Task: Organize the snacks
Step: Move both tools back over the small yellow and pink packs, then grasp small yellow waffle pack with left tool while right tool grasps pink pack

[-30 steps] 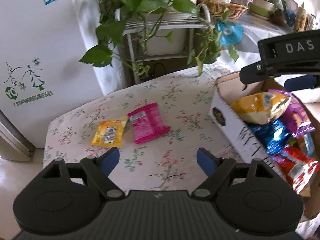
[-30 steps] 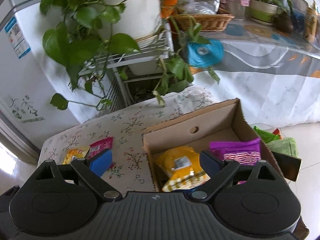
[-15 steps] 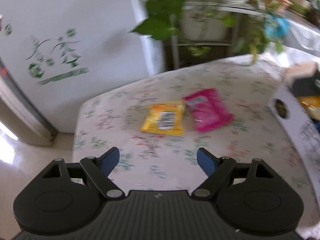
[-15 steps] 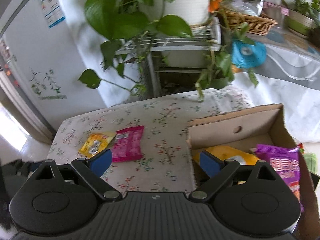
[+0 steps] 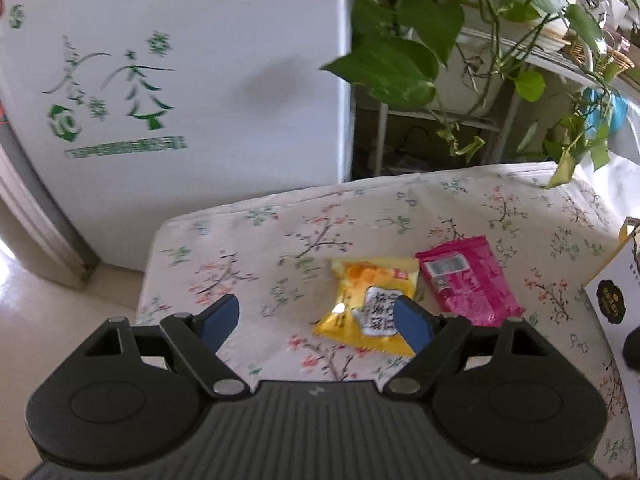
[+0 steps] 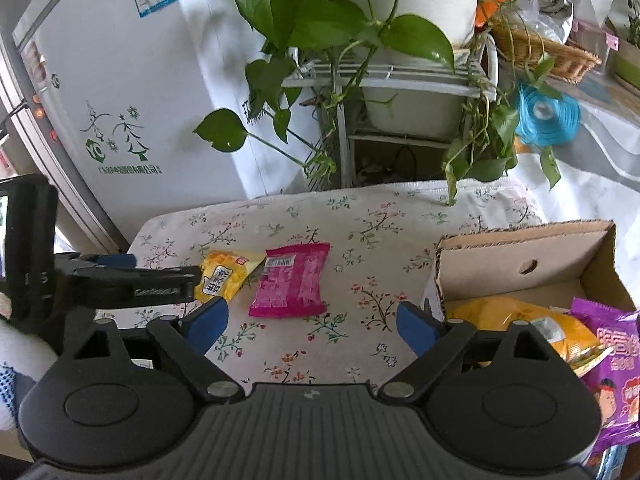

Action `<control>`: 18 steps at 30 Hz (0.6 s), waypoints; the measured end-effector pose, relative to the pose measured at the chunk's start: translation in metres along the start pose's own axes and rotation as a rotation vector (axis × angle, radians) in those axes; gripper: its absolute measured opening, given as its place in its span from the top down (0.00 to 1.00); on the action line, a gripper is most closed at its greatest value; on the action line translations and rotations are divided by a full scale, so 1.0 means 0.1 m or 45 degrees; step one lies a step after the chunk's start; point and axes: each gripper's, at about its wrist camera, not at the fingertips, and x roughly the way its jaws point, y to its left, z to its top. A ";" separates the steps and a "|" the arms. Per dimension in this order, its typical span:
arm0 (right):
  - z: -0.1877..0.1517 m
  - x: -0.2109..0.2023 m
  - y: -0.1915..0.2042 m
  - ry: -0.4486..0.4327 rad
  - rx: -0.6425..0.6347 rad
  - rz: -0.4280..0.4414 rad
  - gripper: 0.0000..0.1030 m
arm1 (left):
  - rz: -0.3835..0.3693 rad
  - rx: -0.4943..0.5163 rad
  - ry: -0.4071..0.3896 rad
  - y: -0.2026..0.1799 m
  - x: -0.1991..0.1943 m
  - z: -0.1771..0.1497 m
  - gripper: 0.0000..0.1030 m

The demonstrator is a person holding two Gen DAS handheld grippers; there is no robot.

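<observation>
- Yellow foil is catching the light just ahead of my left gripper (image 5: 316, 322), where the yellow snack packet (image 5: 370, 304) is lying flat on the floral tablecloth (image 5: 280, 240); the jaws are standing wide and holding nothing, the right-hand pad overlapping the packet's near edge in the left wrist view.
- Touching that packet's far side, or very nearly, the pink snack packet (image 5: 466, 284) is resting flat too, a little further off toward the cardboard box (image 6: 528, 256).
- I am keeping my right gripper (image 6: 312, 326) wide and empty above bare cloth; the pink packet is lying just ahead and slightly left of it, the box and its bagged snacks close on the right.
- I am judging both packets light, soft and crinkly, with slick film likely to slide on the cloth or slip between the pads.
- I am reckoning the safest hold is across a sealed end seam or a narrow edge, pinched gently, since the contents may crush.
</observation>
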 end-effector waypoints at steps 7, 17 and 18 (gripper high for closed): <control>-0.02 0.08 0.04 0.018 -0.011 -0.020 0.13 | -0.053 0.035 0.013 -0.10 0.28 -0.02 0.18; -0.05 0.17 0.04 0.050 -0.031 -0.043 0.16 | -0.137 0.057 0.044 -0.15 0.42 -0.10 0.38; -0.06 0.19 0.05 0.054 -0.034 -0.043 0.16 | -0.129 0.070 0.028 -0.15 0.41 -0.11 0.43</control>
